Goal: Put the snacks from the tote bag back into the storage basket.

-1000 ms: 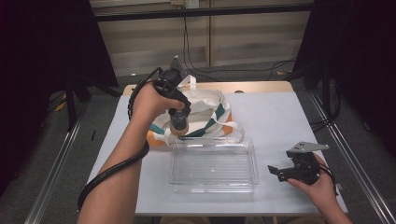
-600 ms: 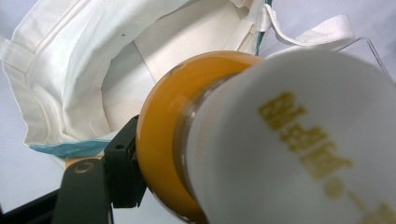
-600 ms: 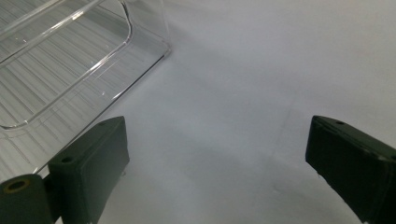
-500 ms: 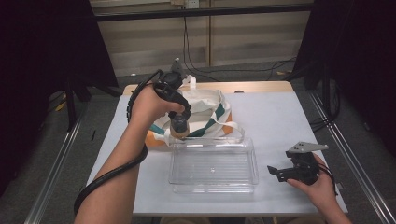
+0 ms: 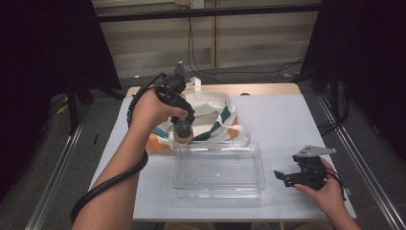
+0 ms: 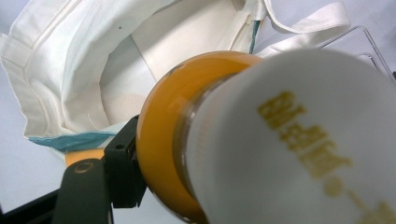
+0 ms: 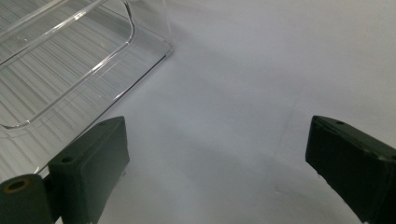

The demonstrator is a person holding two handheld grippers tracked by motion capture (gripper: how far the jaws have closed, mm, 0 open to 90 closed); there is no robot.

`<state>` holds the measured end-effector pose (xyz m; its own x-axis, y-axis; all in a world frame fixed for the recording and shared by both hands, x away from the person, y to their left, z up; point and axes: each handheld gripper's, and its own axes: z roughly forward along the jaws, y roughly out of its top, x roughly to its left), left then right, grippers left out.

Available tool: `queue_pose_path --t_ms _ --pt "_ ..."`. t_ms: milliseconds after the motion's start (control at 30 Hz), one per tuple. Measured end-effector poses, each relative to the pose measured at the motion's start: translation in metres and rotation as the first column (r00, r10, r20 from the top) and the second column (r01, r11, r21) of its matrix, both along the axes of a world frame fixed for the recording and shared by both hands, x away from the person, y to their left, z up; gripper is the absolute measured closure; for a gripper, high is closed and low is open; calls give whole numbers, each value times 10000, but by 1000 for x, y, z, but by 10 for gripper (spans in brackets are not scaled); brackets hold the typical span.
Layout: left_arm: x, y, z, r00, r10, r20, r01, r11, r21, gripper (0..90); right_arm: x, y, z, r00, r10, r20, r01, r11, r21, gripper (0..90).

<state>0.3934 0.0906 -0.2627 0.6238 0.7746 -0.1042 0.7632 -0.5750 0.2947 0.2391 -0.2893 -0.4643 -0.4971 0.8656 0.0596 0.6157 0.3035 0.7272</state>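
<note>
Closest to us, our right gripper [image 5: 286, 176] rests low on the white table [image 5: 287, 120], to the right of the clear tray [image 5: 219, 171]. Its jaws stand wide apart with nothing between them, and they point toward the tray.

A little farther off, our left gripper [image 5: 183, 128] hangs pointing down. It squeezes a small bottle [image 6: 261, 140] with a white label and yellow-orange stuff inside. The bottle hangs in the air over the tray's far edge, just in front of the cloth bag [image 5: 210, 112]. Its long way points about straight down.

The tray lies just below the bottle, a bit toward us. The left hand is much nearer to it, so we think that hand should bring the bottle down into the tray.

The bag lies farthest away, with its mouth open.
</note>
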Motion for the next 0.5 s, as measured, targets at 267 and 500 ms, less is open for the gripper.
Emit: queue_pose_path --t_ms 267,500 --pt "-4 -2 1 9999 -165 -31 165 9999 -2 300 0 1 0 10000 -33 -78 33 10000 10 56" --pt "-6 -1 -4 9997 -216 -84 215 9998 -32 300 0 1 0 10000 -41 -52 41 10000 -20 56"
